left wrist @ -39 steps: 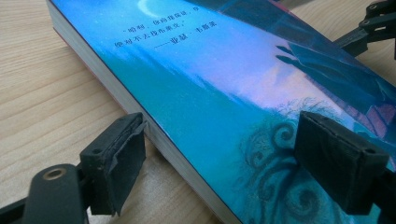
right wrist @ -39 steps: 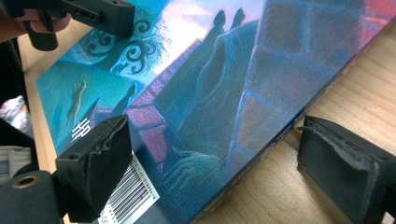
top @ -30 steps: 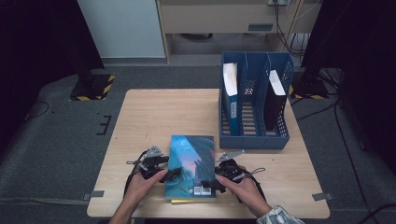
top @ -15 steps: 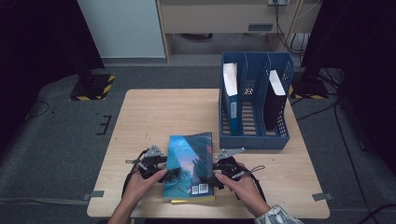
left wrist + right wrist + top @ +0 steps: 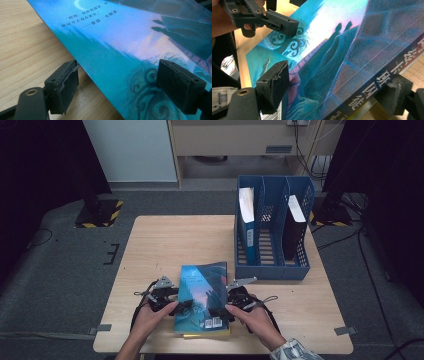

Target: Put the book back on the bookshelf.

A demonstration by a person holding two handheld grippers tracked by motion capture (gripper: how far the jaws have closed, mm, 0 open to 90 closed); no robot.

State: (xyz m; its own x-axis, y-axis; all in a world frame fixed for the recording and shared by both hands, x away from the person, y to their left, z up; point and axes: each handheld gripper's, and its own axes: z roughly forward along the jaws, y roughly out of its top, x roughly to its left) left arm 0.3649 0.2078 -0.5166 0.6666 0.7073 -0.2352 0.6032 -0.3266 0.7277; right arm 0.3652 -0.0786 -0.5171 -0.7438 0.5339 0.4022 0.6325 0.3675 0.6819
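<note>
Wooden table (image 5: pixel 165 245) carries a blue file rack (image 5: pixel 272 270) at the far right and, near the front edge, a blue-covered book (image 5: pixel 202 290), its long axis running away from the person, barcode end nearest. The left claw (image 5: pixel 176 303) clasps its left edge, the right claw (image 5: pixel 220 310) its spine; the book seems just lifted, though contact underneath is unclear. Judging by this, lifting is in hand; next comes standing it upright for a rack slot.

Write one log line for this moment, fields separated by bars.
left tongs: gripping book | right tongs: gripping book, just closing | book: lifted at table front | rack: behind
</note>
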